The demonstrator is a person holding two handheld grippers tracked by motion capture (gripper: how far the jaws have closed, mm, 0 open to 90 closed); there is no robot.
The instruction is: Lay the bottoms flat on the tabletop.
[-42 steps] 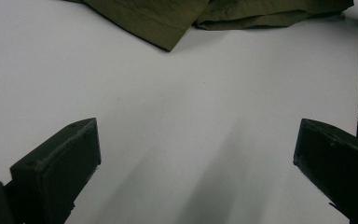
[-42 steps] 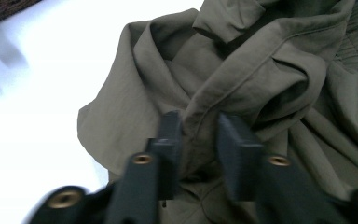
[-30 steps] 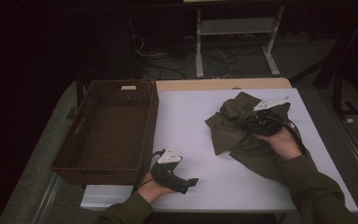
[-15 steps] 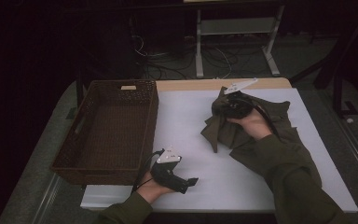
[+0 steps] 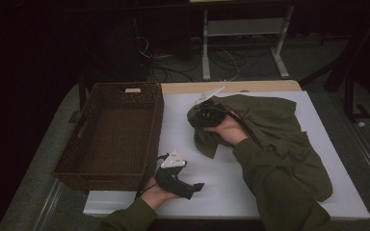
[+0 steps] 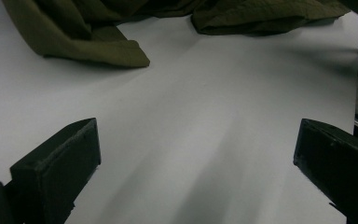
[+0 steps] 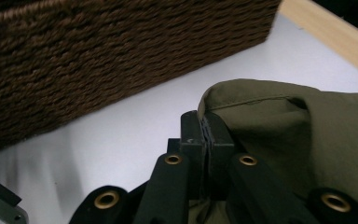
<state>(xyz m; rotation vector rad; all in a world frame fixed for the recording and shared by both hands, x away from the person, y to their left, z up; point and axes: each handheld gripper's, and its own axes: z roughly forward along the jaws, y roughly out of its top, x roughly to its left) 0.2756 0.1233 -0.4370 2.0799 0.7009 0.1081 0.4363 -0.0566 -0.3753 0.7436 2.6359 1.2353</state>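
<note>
Right gripper (image 5: 203, 115) has dragged the olive garment (image 5: 279, 134) leftward across the white table (image 5: 221, 192) since a sec ago, now close to the wicker basket (image 5: 111, 134). Jaws clenched on a fabric fold, edge pinched betw. the pads in the right gripper view (image 7: 205, 135). Garment lies spread on table's right half, bunched at the grip. Left gripper (image 5: 192, 187) rests near front edge, jaws wide apart, nothing betw. them.
</note>
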